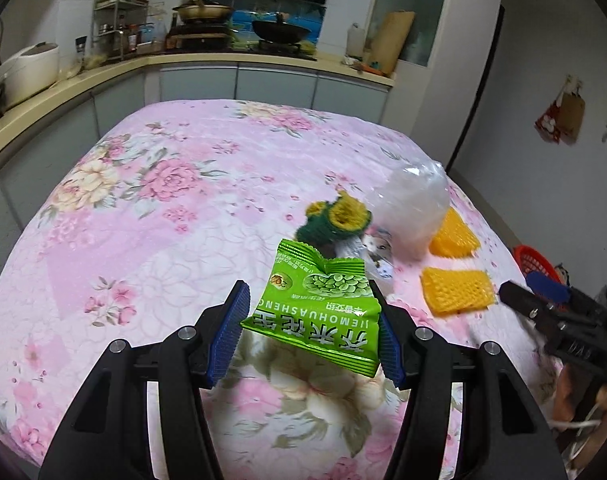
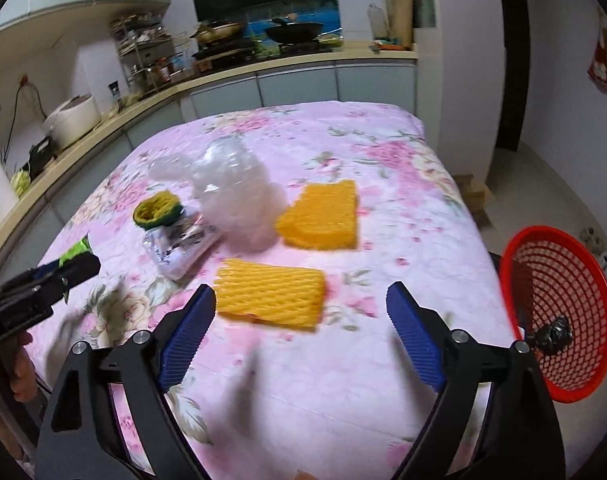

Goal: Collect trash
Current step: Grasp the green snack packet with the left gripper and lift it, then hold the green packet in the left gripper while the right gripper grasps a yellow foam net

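A green snack packet sits between the blue pads of my left gripper, lifted off the pink floral cloth; the jaws stand wide and only the right pad seems to touch it. My right gripper is open and empty, just in front of a yellow foam net. A second yellow foam net, a clear plastic bag, a green-yellow knitted piece and a printed clear wrapper lie on the table. A red mesh basket hangs off the table's right edge.
The table is covered with a pink floral cloth. A kitchen counter with a rice cooker, rack and woks runs behind and left. The basket holds a small dark lump. The right gripper shows in the left wrist view.
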`<act>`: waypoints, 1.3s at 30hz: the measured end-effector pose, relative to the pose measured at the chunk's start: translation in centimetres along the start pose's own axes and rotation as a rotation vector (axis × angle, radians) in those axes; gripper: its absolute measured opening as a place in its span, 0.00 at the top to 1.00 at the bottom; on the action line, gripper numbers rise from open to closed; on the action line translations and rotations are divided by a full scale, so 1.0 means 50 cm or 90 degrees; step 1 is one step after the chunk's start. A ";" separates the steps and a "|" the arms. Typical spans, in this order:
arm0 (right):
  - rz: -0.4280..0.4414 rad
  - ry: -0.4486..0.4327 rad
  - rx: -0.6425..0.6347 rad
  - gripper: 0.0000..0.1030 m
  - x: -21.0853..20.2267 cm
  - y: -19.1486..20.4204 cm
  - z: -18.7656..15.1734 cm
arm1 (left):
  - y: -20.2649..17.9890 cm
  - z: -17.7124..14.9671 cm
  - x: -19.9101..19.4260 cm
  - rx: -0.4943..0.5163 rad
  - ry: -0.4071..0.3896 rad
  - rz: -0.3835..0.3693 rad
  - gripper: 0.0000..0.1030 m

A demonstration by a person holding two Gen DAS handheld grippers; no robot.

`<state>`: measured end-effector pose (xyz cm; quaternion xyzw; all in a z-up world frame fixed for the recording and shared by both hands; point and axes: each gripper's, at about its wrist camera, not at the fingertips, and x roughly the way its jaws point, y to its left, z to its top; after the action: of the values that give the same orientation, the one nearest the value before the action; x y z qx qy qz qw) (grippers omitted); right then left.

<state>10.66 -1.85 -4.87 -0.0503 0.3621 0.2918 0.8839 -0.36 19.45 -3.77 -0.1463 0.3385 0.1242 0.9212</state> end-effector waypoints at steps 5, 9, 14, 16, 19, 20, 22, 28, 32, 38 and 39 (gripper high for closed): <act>-0.008 0.023 -0.012 0.15 0.050 0.031 0.011 | 0.014 -0.005 0.005 -0.012 0.004 0.001 0.46; -0.015 0.040 -0.020 0.15 0.081 0.045 0.018 | 0.022 -0.005 0.006 -0.018 0.003 0.003 0.46; -0.017 0.062 -0.019 0.15 0.106 0.049 0.017 | 0.026 -0.006 0.005 -0.022 0.002 0.002 0.46; -0.013 0.067 -0.021 0.19 0.112 0.051 0.013 | 0.026 -0.006 0.006 -0.022 0.002 0.002 0.46; -0.013 0.079 -0.022 0.27 0.120 0.049 0.007 | 0.027 -0.006 0.007 -0.022 0.003 0.004 0.46; -0.014 0.079 -0.020 0.29 0.121 0.047 0.007 | 0.027 -0.006 0.007 -0.023 0.004 0.004 0.46; -0.015 0.075 -0.017 0.32 0.119 0.044 0.005 | 0.028 -0.007 0.007 -0.025 0.004 0.005 0.46; -0.010 0.071 -0.012 0.38 0.115 0.036 0.003 | 0.028 -0.008 0.009 -0.026 0.005 0.007 0.46; -0.007 0.064 -0.003 0.38 0.105 0.029 0.006 | 0.029 -0.008 0.009 -0.027 0.006 0.006 0.46; -0.010 0.035 -0.006 0.38 0.071 0.024 0.014 | 0.025 -0.008 0.007 -0.025 0.002 0.006 0.46; -0.012 0.030 -0.009 0.38 0.064 0.024 0.016 | 0.023 -0.008 0.006 -0.024 0.000 0.005 0.46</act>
<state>12.30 0.90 -6.30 -0.0666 0.3801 0.2848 0.8775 -0.75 20.42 -4.46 -0.1624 0.3369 0.1346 0.9176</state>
